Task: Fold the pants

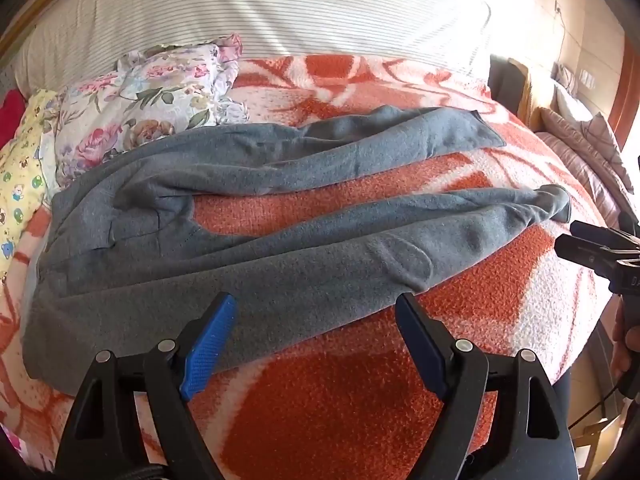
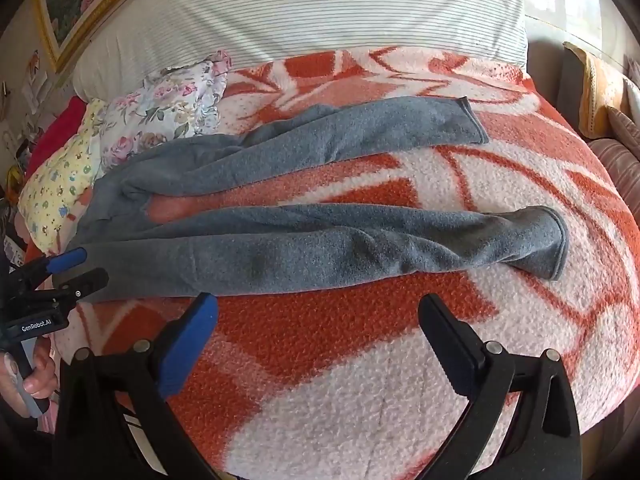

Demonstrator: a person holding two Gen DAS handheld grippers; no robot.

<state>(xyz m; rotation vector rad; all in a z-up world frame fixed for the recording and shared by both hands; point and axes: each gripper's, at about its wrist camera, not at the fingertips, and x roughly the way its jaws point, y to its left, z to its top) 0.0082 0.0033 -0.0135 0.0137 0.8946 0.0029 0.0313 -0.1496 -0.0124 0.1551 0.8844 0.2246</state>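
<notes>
The grey pants [image 1: 256, 240] are lying spread out on an orange-and-white blanket [image 1: 340, 380] that is covering the bed, with the waist end sitting toward the left and the two legs stretching away to the right, parted so that a strip of blanket is showing between them. The near leg is running across just in front of both cameras, its cuff [image 2: 548, 240] bunching and curling slightly at the right end, while the far leg is ending in a flatter cuff further back. The left gripper [image 1: 316, 308] is hovering over the near edge of the pants by the thigh, its jaws standing wide apart with nothing between them; its blue pad [image 1: 206, 348] is hanging above the cloth's hem. The right gripper [image 2: 318, 312] is hovering above bare blanket just short of the near leg, its jaws likewise spread wide and gripping nothing. Beyond the waist end a floral cushion [image 1: 152, 100] and a yellow patterned cloth [image 1: 20, 184] are resting on the left, and a striped white pillow [image 2: 300, 12] is lying along the head of the bed.
</notes>
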